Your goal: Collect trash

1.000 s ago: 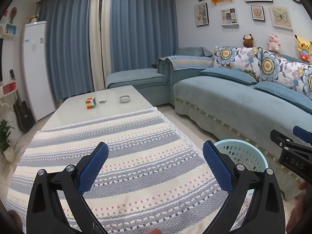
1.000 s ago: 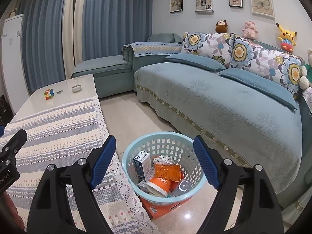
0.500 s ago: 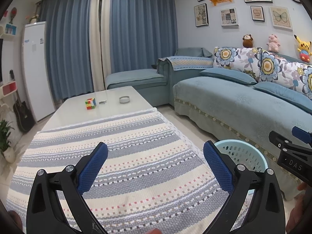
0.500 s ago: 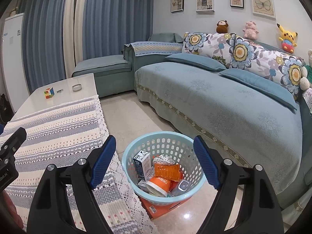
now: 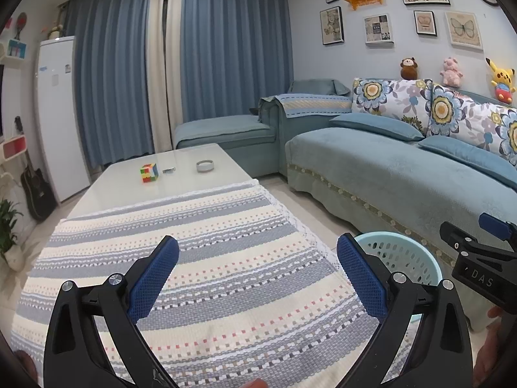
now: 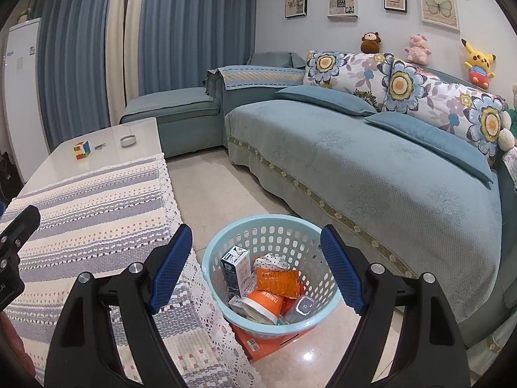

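Basket [image 6: 226, 252] mouth seemingly unobstructed above

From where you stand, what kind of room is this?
Most likely a home living room: a long blue sofa with flowered cushions, a low coffee table under a striped cloth, and framed pictures on the wall.

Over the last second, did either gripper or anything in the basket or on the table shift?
Nothing visibly changed. Both the left gripper and the right gripper stay open and empty, the trash stays in the blue basket, and the cube stays on the table.
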A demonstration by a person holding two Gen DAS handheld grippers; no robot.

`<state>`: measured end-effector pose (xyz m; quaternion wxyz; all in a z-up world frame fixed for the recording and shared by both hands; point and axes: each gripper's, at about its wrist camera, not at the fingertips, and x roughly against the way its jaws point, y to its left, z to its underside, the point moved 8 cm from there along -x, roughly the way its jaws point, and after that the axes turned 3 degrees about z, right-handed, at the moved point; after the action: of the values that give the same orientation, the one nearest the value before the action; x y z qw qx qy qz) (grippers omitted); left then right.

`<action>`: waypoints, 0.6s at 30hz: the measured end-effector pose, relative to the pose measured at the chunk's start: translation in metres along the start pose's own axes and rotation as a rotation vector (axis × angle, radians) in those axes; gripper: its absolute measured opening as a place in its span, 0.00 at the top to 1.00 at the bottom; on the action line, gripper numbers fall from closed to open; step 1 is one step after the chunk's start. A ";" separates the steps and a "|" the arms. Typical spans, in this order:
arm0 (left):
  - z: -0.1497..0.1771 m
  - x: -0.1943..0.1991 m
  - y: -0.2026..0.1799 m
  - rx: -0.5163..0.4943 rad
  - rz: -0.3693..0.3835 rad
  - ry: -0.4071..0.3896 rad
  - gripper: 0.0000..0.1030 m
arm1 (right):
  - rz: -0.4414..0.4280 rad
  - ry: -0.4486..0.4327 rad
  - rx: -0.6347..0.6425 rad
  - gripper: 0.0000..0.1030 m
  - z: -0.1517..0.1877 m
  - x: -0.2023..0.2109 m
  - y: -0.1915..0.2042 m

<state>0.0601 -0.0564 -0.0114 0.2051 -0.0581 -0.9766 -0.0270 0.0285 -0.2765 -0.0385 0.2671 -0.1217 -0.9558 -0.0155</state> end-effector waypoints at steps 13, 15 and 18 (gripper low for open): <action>0.000 0.000 0.002 -0.002 0.005 0.006 0.07 | -0.018 0.002 -0.011 0.25 0.000 0.001 -0.002; 0.001 0.000 0.001 0.003 0.013 0.012 0.07 | -0.022 0.003 -0.009 0.25 0.000 0.001 -0.001; 0.001 0.001 0.001 -0.002 0.016 0.013 0.07 | -0.023 0.003 -0.004 0.25 0.001 0.001 0.000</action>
<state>0.0591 -0.0550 -0.0125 0.2119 -0.0657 -0.9747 -0.0266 0.0273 -0.2763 -0.0389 0.2682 -0.1110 -0.9567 -0.0205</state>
